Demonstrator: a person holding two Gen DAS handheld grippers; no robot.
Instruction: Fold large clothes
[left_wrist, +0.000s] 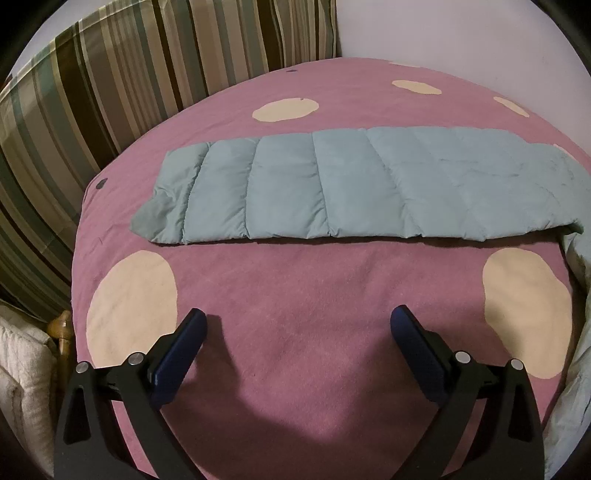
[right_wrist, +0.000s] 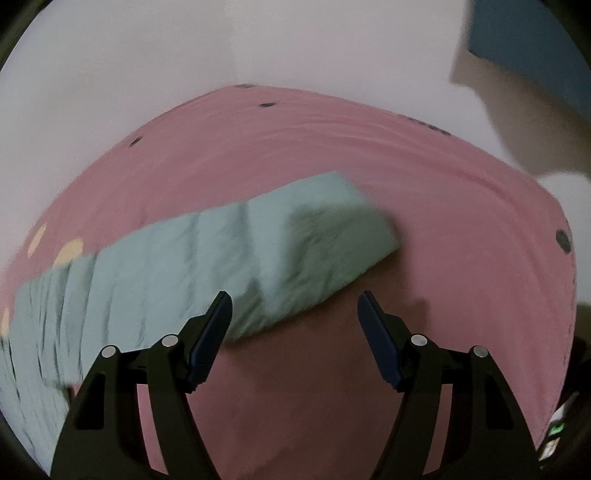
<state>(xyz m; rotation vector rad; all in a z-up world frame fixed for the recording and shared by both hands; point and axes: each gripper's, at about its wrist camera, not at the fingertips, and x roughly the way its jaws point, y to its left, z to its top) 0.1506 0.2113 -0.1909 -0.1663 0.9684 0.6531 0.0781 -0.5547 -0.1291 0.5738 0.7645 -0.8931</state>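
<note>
A pale blue quilted puffer garment (left_wrist: 351, 184) lies folded into a long strip across the pink bed cover (left_wrist: 295, 332). My left gripper (left_wrist: 298, 314) is open and empty, hovering over bare cover in front of the strip's near edge. In the right wrist view the same garment (right_wrist: 236, 258) runs from lower left to its end at centre right; the view is blurred. My right gripper (right_wrist: 293, 300) is open and empty, close above the garment's near edge, its left finger (right_wrist: 210, 336) over the fabric.
The pink cover (right_wrist: 443, 221) has cream spots (left_wrist: 133, 306). A striped cushion (left_wrist: 110, 92) stands at the back left against a white wall (right_wrist: 258, 44). A white quilted fabric (left_wrist: 18, 387) and a wooden post (left_wrist: 61, 332) sit beyond the bed's left edge.
</note>
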